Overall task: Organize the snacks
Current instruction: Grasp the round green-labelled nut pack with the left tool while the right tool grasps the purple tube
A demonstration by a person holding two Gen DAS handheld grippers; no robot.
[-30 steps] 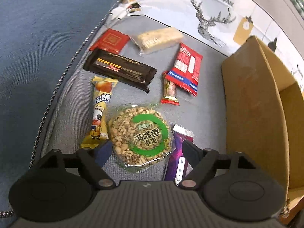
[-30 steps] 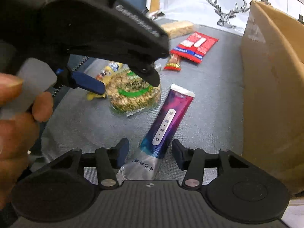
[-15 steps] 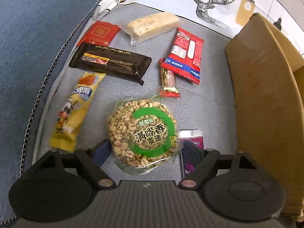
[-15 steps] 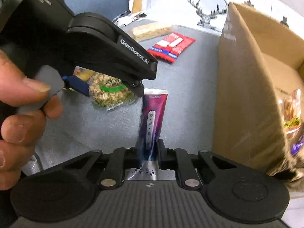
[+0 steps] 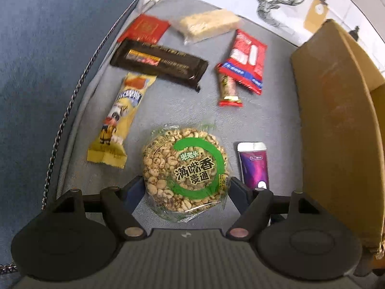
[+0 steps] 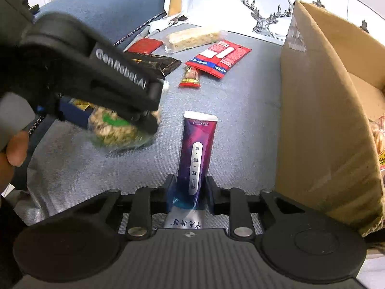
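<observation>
The left gripper (image 5: 186, 189) is closing its two dark fingers on the sides of a round puffed-grain cake (image 5: 186, 175), a knobbly tan disc sealed in crinkly clear film with a green ring on its label; the fingers are pressing against its edges. The right gripper (image 6: 187, 192) is clamping a flat purple packet (image 6: 197, 154), glossy, long and narrow with a white sealed end pointing away from the fingers. Both snacks are sitting over a grey woven cloth (image 5: 269, 120). Ahead of the left gripper, a yellow wrapper (image 5: 120, 118) is lying to the left, a long shiny dark-brown bar (image 5: 160, 63) beyond it, then a small red square packet (image 5: 144, 29) and a pale crumbly bar (image 5: 209, 24) in clear film. A small red-ended candy (image 5: 228, 89) is touching a red and blue sachet (image 5: 246, 60). To the right of both grippers a plain cardboard box (image 6: 320, 120) is standing open, its matte wall just beside the purple packet.
</observation>
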